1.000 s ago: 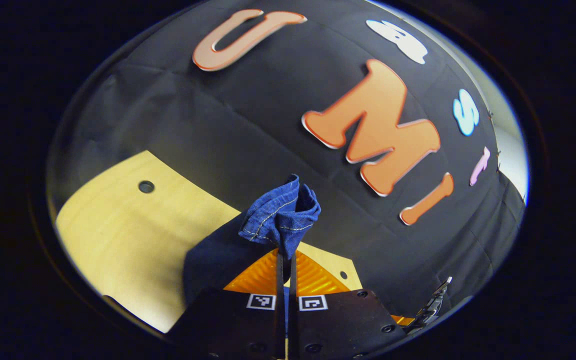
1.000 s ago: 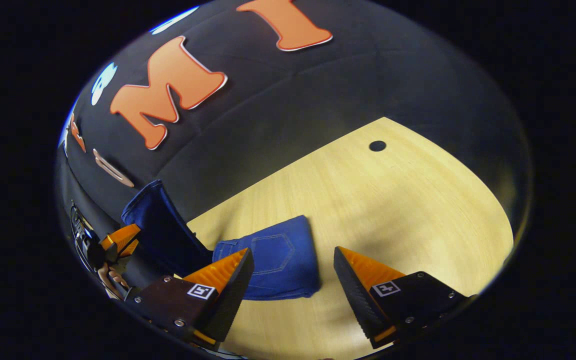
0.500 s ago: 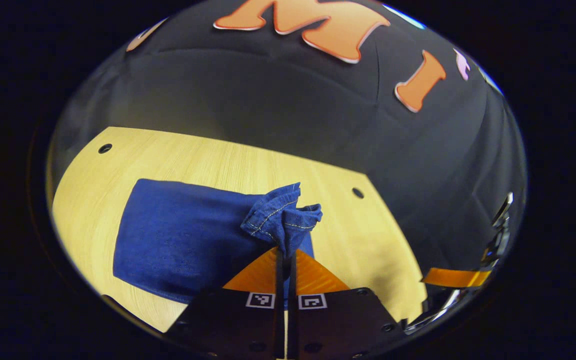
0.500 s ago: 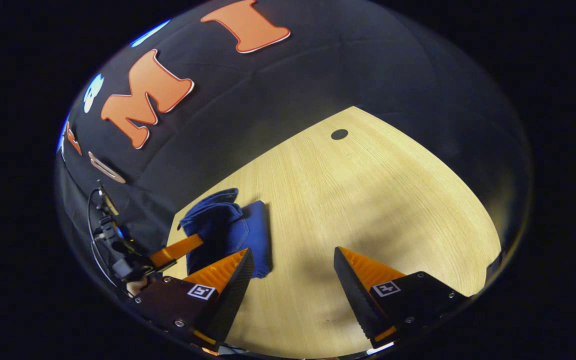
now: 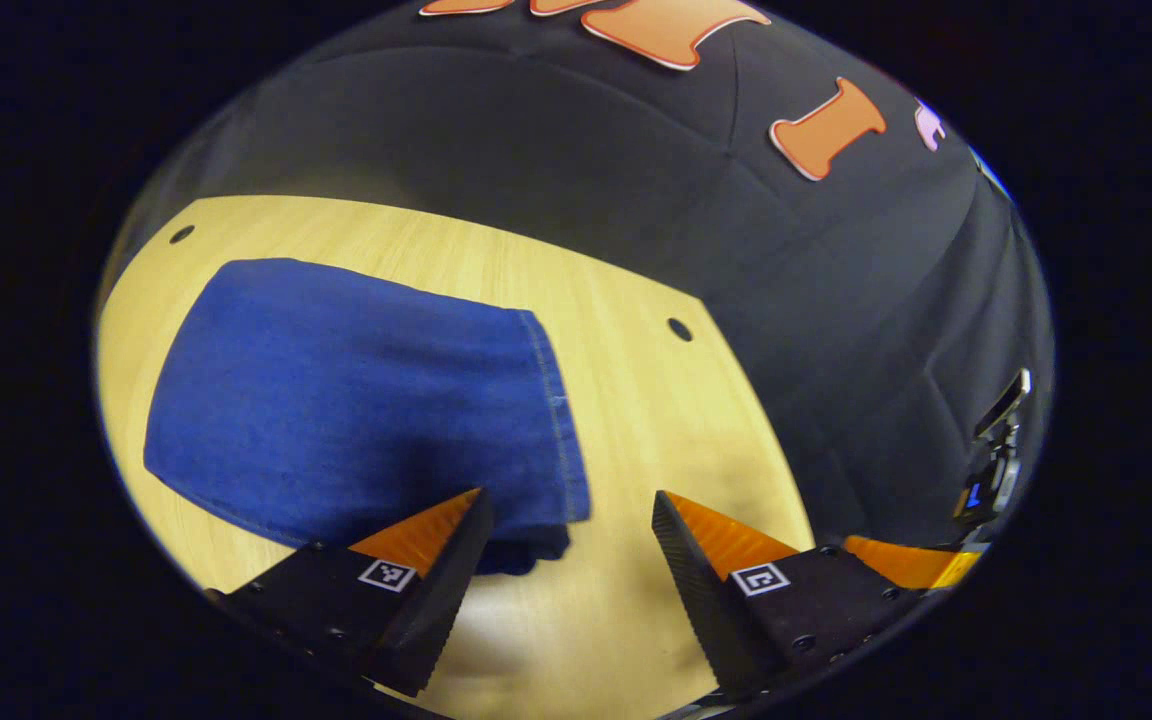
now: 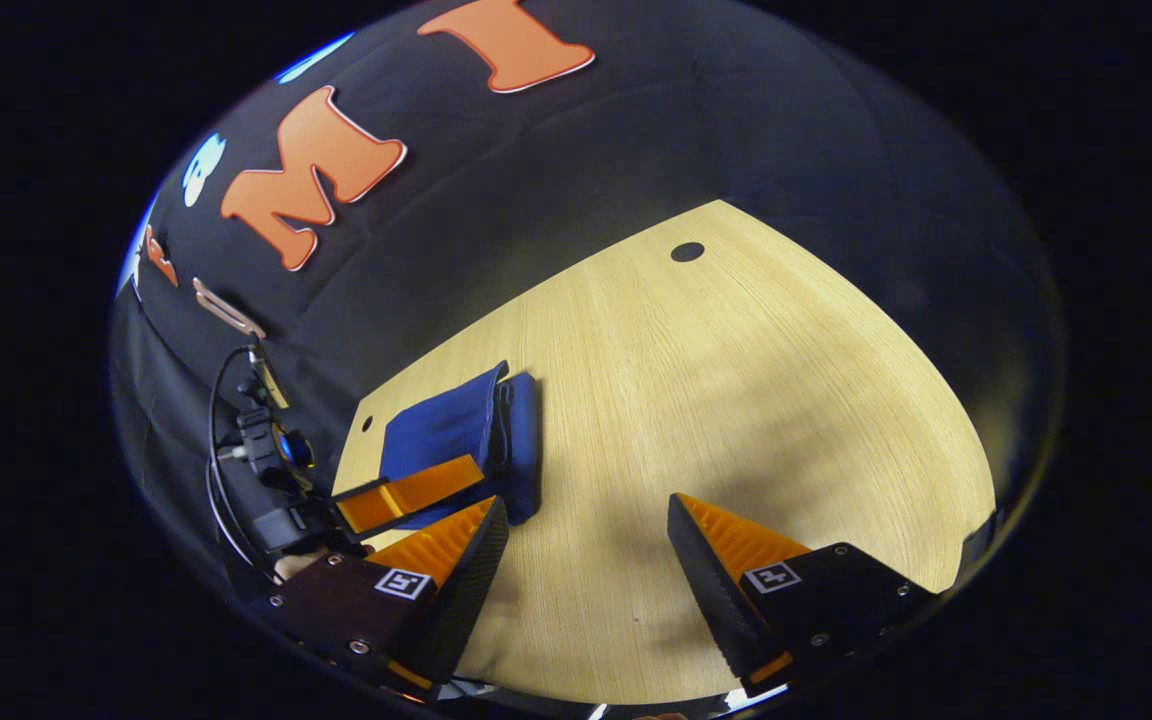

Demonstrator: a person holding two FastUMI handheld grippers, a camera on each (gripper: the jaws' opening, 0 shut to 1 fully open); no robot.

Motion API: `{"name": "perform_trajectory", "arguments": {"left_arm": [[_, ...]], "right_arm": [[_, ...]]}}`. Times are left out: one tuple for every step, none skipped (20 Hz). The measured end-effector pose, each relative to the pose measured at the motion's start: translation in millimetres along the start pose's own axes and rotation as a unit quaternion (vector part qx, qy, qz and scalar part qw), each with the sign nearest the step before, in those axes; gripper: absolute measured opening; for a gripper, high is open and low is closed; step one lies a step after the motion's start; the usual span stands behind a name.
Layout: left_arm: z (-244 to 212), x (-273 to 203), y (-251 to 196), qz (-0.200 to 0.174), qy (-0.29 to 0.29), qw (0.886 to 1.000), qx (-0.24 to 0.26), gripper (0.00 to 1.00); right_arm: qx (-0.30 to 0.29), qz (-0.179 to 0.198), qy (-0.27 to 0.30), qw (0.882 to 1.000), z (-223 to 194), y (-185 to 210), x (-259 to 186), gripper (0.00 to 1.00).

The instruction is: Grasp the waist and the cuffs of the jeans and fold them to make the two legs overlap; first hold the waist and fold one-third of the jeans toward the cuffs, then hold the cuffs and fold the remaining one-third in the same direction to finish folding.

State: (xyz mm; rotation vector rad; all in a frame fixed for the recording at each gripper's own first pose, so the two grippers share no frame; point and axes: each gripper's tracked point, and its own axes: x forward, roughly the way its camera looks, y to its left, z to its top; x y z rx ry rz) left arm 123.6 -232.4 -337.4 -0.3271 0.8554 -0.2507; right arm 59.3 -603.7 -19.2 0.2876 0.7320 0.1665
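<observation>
Now one folded jeans (image 5: 356, 400) bundle, two open, empty grippers: left gripper (image 5: 568, 520), right gripper (image 6: 586, 525).

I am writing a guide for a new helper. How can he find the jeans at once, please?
Look at the light wooden table before the black cloth wall. On it lies one flat blue bundle, the folded jeans, near the table's edge and just ahead of the open left gripper. It is the sole cloth item there, with pale stitching along one hem.
</observation>
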Motion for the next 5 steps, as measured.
{"name": "perform_trajectory", "arguments": {"left_arm": [[11,-18,-2,-0.002,-0.02,1.0,0.001,0.98],[26,-35,-6,-0.002,-0.041,0.999,0.002,0.98],[41,-58,-6,0.001,-0.066,0.998,0.001,0.98],[59,-80,-6,0.004,-0.094,0.996,0.002,0.98],[74,-100,-6,0.008,-0.123,0.992,0.005,0.98]], "right_arm": [[-0.008,0.003,-0.001,1.0,1,5,-5,0.98],[-0.016,0.005,-0.004,1.0,3,8,-10,0.98],[-0.024,0.003,-0.011,1.0,8,15,-15,0.98],[-0.035,0.0,-0.023,0.999,15,21,-21,0.98],[-0.048,-0.006,-0.038,0.998,23,27,-28,0.98]]}}
